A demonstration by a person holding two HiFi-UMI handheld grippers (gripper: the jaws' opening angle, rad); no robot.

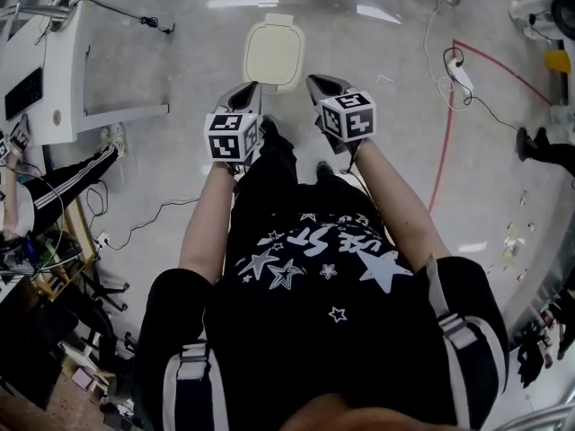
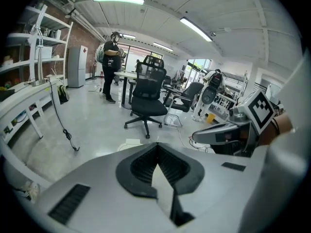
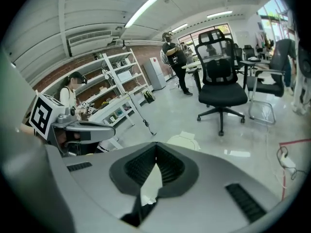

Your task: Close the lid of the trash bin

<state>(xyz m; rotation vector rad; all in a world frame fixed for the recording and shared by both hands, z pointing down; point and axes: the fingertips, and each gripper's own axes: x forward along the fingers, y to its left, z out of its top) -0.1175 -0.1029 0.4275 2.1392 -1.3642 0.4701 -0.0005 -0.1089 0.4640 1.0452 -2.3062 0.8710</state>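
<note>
**Both claws shut before a cream trash bin**

Nearest the head camera, a black star-printed shirt [image 1: 305, 299] is seen, with two bare forearms stretched forward. Left claw [image 1: 250, 90] and right claw [image 1: 316, 83] are held side by side and apart from each other. Each has its jaws brought together at the tips, and nothing is clamped between them. The cream trash bin [image 1: 274, 54] is stood on the glossy grey floor [image 1: 377, 43] at 12 o'clock from the claws, just beyond their tips and untouched. Its top is shown as a flat rounded rectangle. A white surface [image 1: 67, 88] is placed at 10 o'clock. A black office chair [image 2: 146, 98] is seen farther off in the left gripper view.
</note>
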